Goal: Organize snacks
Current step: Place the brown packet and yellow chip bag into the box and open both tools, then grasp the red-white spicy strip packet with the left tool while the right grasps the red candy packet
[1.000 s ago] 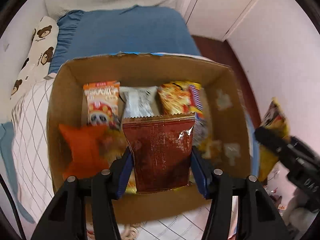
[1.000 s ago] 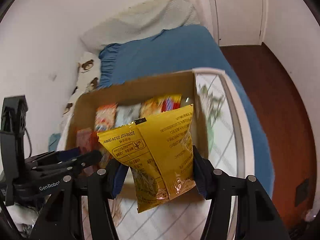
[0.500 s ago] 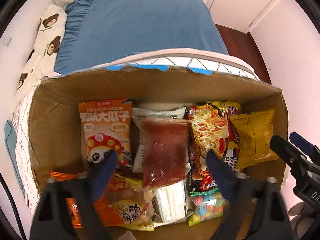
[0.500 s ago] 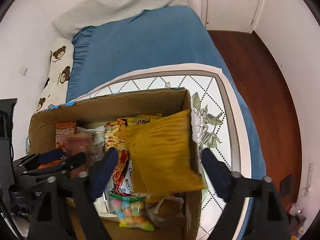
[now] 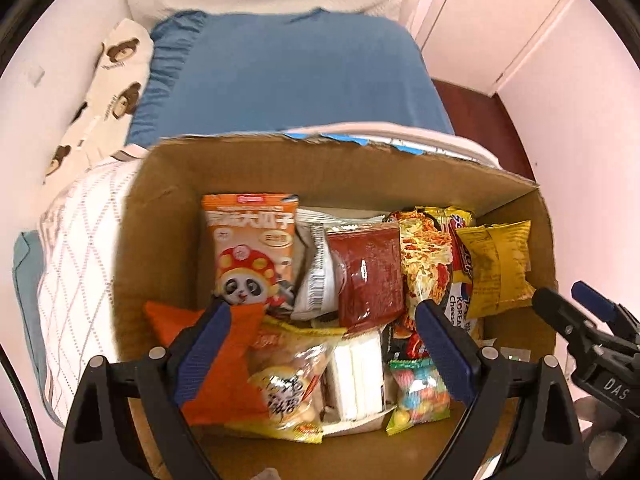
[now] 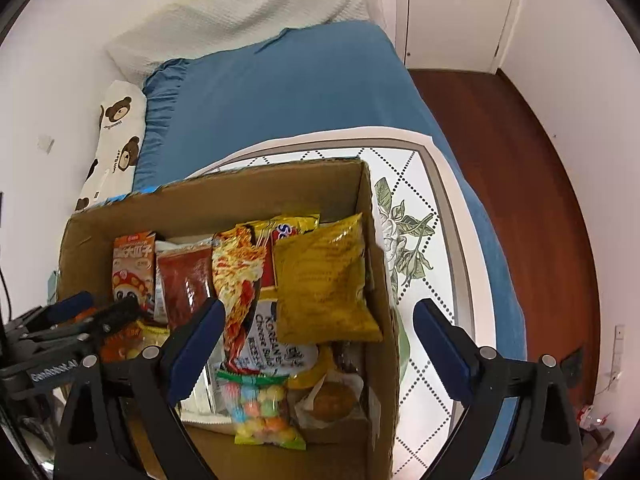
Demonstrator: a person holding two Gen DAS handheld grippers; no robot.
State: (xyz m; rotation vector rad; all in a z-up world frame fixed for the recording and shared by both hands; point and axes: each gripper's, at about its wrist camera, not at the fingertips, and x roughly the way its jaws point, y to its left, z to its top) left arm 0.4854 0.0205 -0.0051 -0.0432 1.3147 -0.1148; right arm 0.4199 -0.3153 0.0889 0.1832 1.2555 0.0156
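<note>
Both grippers hover over the cardboard box [image 5: 168, 216], jaws wide and empty: left gripper [image 5: 320, 344], right gripper [image 6: 316, 332]. The dark red packet [image 5: 368, 272] lies among the snacks (mid-box); the yellow bag [image 6: 320, 276] rests against the right wall.

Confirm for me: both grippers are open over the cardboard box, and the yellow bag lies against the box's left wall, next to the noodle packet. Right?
Not quite. The yellow bag lies against the right wall of the cardboard box, as the right wrist view shows. The rest holds: it sits next to the noodle packet, and the left gripper and right gripper are both open over the box.
</note>
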